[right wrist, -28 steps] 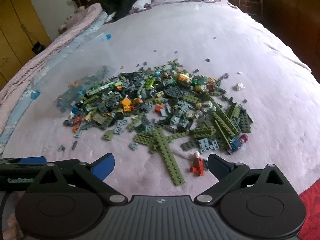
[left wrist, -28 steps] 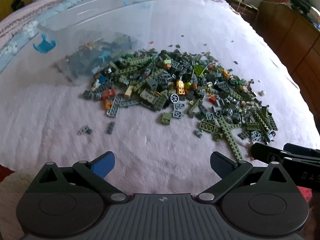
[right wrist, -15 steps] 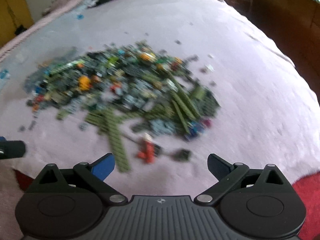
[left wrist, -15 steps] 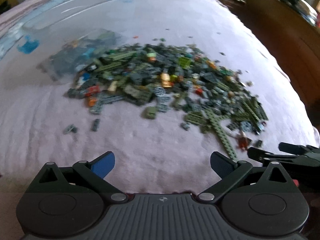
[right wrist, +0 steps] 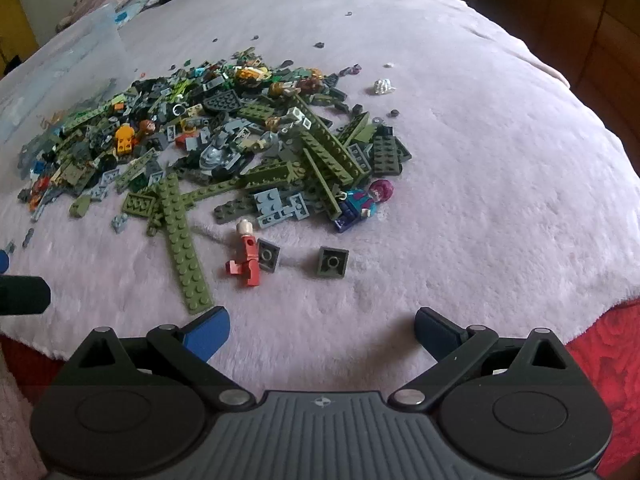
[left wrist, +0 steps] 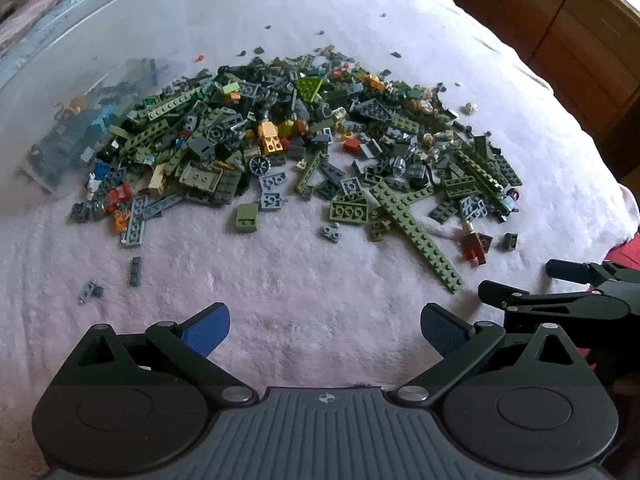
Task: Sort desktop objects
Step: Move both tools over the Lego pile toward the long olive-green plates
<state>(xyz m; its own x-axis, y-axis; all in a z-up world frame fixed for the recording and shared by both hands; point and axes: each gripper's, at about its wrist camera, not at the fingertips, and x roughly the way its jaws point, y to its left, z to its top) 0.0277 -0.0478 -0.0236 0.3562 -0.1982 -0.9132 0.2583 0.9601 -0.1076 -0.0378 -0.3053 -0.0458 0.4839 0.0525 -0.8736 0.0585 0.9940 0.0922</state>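
Note:
A heap of small toy bricks, mostly olive and grey, lies on a pale pink blanket. A long olive plate sticks out of the heap toward me. My left gripper is open and empty, hovering short of the heap. My right gripper is also open and empty. Just beyond it lie a red minifigure, two dark grey bricks and the long olive plate. The heap is further off. The right gripper also shows at the right of the left wrist view.
A clear plastic bin lies tipped at the heap's left, with bricks spilling from it. A purple and teal minifigure lies at the heap's right edge. A red cover shows at the blanket's near right edge. Dark wooden furniture stands beyond the bed.
My right gripper has moved right, so the red minifigure now sits left of its centre line. The left gripper drew back and came in again. Both stayed open.

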